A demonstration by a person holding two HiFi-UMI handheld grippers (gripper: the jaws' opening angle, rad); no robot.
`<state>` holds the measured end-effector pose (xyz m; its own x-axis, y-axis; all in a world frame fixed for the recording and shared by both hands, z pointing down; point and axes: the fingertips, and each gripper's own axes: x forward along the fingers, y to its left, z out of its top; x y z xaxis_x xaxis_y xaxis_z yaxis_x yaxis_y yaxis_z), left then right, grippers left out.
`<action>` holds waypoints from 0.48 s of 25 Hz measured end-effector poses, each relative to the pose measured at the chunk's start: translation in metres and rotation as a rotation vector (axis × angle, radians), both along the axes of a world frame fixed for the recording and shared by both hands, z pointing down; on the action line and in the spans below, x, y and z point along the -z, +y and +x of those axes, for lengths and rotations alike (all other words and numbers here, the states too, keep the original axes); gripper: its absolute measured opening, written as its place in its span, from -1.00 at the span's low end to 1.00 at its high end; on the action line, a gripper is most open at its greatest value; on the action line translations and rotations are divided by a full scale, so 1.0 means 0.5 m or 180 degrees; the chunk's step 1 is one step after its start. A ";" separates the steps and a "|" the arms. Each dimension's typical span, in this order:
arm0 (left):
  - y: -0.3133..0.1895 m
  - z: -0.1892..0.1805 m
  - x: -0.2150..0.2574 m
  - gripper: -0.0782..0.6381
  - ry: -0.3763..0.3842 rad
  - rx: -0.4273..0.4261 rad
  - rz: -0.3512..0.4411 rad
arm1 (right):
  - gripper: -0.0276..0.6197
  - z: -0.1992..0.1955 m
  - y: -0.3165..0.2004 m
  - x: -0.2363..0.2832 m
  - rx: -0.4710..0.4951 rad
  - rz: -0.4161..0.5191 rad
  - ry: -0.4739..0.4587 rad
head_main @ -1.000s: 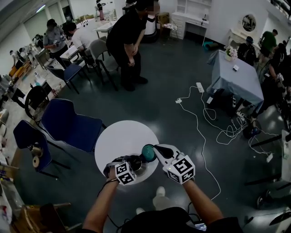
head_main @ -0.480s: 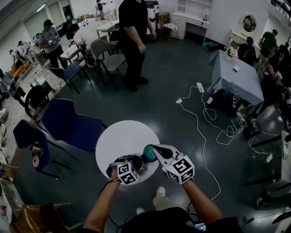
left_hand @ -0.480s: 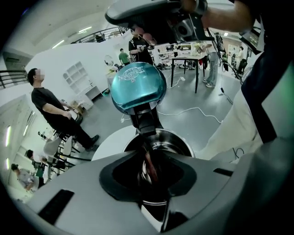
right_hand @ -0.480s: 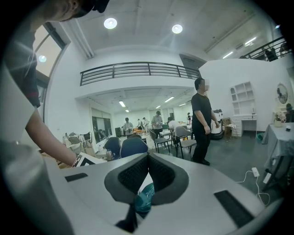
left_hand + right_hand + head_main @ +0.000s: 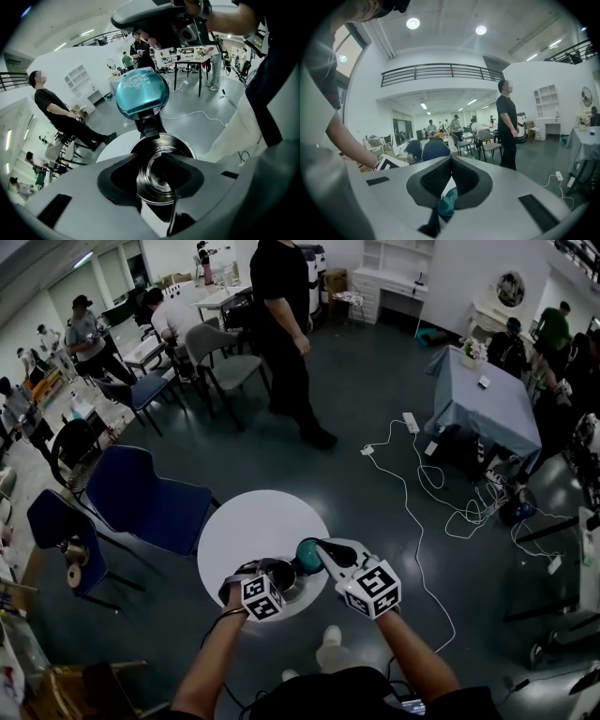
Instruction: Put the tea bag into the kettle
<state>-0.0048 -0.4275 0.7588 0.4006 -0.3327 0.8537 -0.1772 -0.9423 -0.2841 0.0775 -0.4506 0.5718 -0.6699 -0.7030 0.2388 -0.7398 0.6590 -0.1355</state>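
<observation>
Two grippers meet low over the round white table (image 5: 244,521), which spreads out ahead of them both. A blue chair (image 5: 150,498) stands off the table's edge, well to the left of your left gripper (image 5: 272,573).

The steel kettle (image 5: 279,579) is right in front of that left gripper, on the part of the table nearest you. Its mouth is open and sits directly beyond the jaw tips in the left gripper view. The teal lid (image 5: 307,555) stands tipped up on its black hinge on the kettle's far side from your left gripper. It rises just above the rim and just beneath the tip of your right gripper (image 5: 319,546).

Your left gripper's jaws are a little apart, with only the kettle's rim (image 5: 161,180) and dark interior showing through the gap. I can't pick out the tea bag in any view.

Your right gripper's pads are pressed together at the tips (look at its own view). The lid (image 5: 448,202) is caught in the hollow just below them, so that gripper has the lid.
</observation>
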 end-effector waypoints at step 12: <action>-0.004 -0.005 0.116 -0.53 0.0593 0.0476 0.0179 | -0.86 -0.028 0.018 0.032 0.0018 0.0088 -0.0060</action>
<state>-0.0073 -0.4294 0.7009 0.4921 -0.4450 0.7482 -0.3677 -0.8853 -0.2847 0.0638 -0.4415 0.5558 -0.6780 -0.7053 0.2068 -0.7336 0.6668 -0.1310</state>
